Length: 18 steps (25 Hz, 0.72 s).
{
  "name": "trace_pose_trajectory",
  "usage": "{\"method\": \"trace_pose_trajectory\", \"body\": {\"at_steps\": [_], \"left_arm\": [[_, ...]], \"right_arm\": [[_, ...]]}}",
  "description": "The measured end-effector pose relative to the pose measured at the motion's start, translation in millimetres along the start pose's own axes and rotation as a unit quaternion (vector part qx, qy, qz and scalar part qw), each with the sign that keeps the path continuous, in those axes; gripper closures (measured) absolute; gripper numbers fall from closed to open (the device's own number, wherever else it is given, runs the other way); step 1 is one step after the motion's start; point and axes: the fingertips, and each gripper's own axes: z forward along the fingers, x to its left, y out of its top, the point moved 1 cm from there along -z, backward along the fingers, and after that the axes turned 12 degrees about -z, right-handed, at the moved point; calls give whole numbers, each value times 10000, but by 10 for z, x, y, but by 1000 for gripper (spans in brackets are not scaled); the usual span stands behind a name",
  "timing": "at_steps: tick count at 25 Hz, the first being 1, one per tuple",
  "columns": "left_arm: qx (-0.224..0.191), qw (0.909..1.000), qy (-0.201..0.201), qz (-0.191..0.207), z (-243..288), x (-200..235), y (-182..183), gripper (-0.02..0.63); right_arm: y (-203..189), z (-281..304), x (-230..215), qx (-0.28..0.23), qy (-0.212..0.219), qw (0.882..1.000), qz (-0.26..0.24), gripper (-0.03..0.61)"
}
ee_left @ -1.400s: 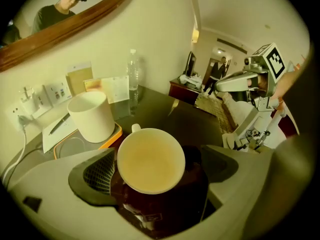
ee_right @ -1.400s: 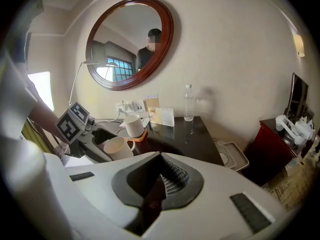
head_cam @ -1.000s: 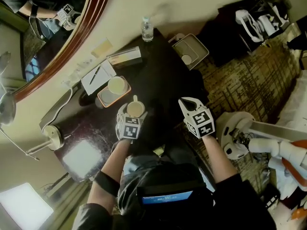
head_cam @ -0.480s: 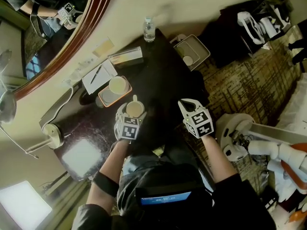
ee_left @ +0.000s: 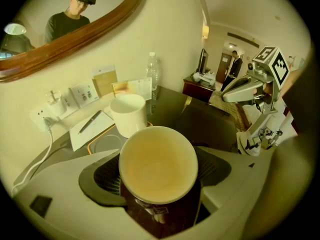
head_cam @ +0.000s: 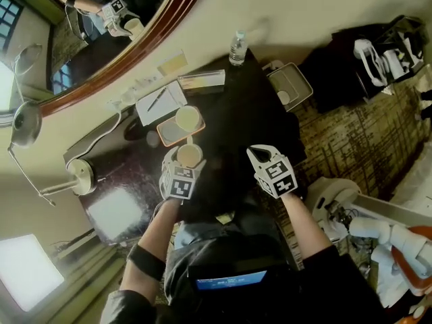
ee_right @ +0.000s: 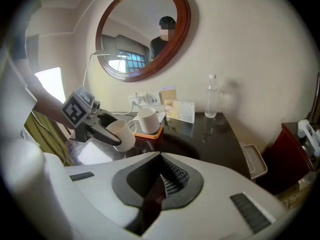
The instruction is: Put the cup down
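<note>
In the head view, the left gripper (head_cam: pixel 183 165) held a white cup (head_cam: pixel 189 155) over the dark table (head_cam: pixel 250 113). Just at the cup's 12 o'clock lay an orange tray (head_cam: pixel 166 135) carrying a second cup (head_cam: pixel 187 119). A water bottle (head_cam: pixel 237 48) stood at the table's far edge, toward 1 o'clock. The right gripper (head_cam: pixel 262 155) hovered at the cup's 3 o'clock, apart from it.

In the left gripper view, the jaws were clamped on the cup (ee_left: pixel 157 164) from both sides, its open mouth facing the camera. The second cup (ee_left: pixel 129 115) stood upright at 11 o'clock.

In the right gripper view, the right gripper (ee_right: pixel 159 181) had its jaws pressed together with nothing between them. At 10 o'clock the left gripper (ee_right: pixel 97 124) held the cup (ee_right: pixel 121 135) tilted, near the tray (ee_right: pixel 151 133).
</note>
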Motion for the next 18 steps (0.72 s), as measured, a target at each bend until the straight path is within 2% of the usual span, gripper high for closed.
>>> {"method": "trace_pose_trajectory", "body": {"at_steps": [6, 11, 14, 18], "left_arm": [[-89, 9991, 336, -248, -226, 342, -41, 193], [-209, 9986, 270, -404, -330, 475, 21, 195], [-239, 9974, 506, -458, -393, 690, 63, 193], [-318, 9967, 595, -456, -364, 884, 211, 193]], "right_arm": [[353, 295, 312, -92, 477, 9979, -430, 568], [531, 480, 627, -76, 869, 9938, -690, 567], [703, 572, 830, -180, 1082, 9899, -894, 566], [835, 708, 1064, -187, 1358, 9846, -1088, 567]]}}
